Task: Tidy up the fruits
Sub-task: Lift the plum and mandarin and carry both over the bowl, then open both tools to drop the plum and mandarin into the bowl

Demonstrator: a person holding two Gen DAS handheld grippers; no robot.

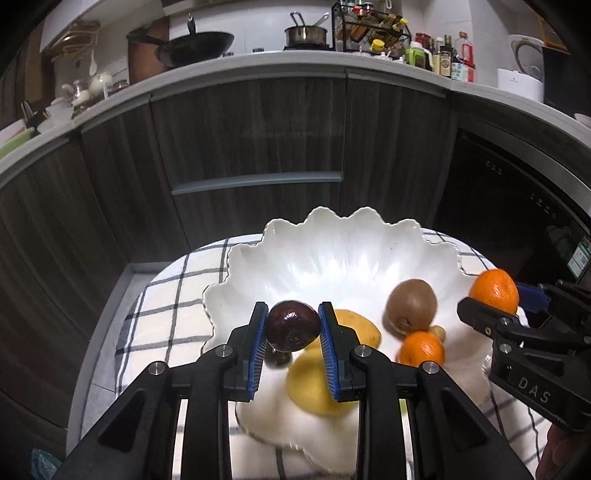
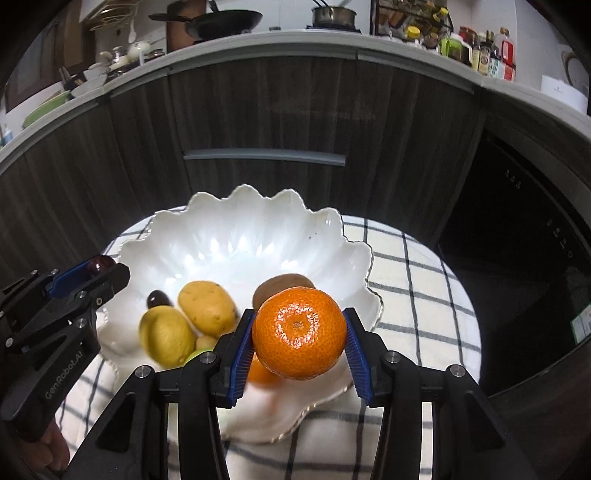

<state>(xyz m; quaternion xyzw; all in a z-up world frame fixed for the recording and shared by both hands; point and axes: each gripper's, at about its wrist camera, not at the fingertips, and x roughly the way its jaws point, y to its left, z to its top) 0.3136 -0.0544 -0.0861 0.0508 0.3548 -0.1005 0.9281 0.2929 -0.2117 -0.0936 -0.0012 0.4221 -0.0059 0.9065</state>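
Note:
A white scalloped bowl (image 1: 343, 251) (image 2: 236, 236) stands on a checked cloth. Over its near left part my left gripper (image 1: 293, 325) is shut on a small dark red fruit (image 1: 293, 326), seen also at the left of the right wrist view (image 2: 99, 265). My right gripper (image 2: 300, 334) is shut on a tangerine (image 2: 300, 334), held above the bowl's near right rim; the left wrist view shows that tangerine (image 1: 494, 291) at its right. In the bowl lie a lemon (image 2: 168, 336), a potato (image 2: 208, 307), a kiwi (image 1: 410, 304), another tangerine (image 1: 421, 349) and a dark fruit (image 2: 158, 299).
The checked cloth (image 2: 413, 295) covers a small round table. Dark wood cabinets (image 1: 258, 140) stand close behind it, with a black appliance (image 2: 524, 266) to the right. The worktop above holds a wok (image 1: 195, 46), a pot (image 1: 306, 34) and several bottles.

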